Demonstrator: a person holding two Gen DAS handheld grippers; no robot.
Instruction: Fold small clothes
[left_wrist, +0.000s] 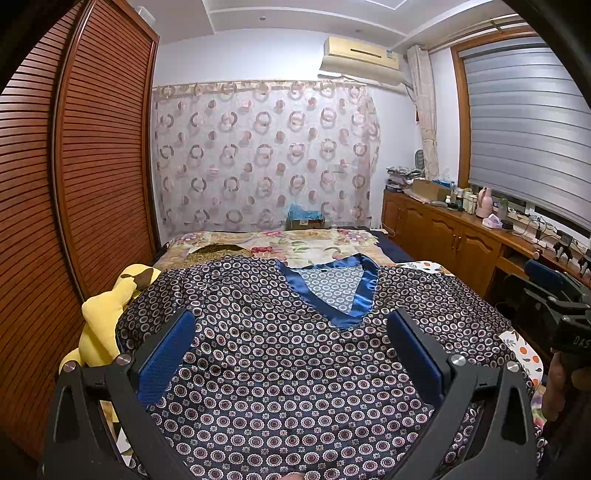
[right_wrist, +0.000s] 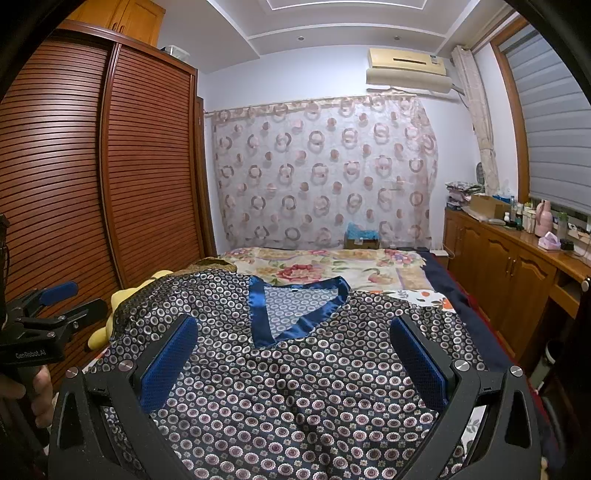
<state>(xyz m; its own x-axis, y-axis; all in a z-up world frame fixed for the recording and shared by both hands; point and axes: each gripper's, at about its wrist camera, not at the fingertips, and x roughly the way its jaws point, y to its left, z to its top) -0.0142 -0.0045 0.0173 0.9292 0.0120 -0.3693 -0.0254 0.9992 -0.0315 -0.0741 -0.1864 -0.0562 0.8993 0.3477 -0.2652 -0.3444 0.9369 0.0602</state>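
Hovering both grippers — left gripper (left_wrist: 291, 354), right gripper (right_wrist: 295, 356) — fingers spread, empty, over the shirt (left_wrist: 295, 387) lying flat on the bed (left_wrist: 314, 245); next I'd pinch a sleeve edge.

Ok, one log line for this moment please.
stage: fold not started | patterned top: spread flat on bed, V-neck far side | left tool: open, empty | right tool: open, empty

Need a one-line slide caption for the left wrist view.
Open left gripper poised over a patterned navy top spread flat on the bed, yellow plush toy alongside.
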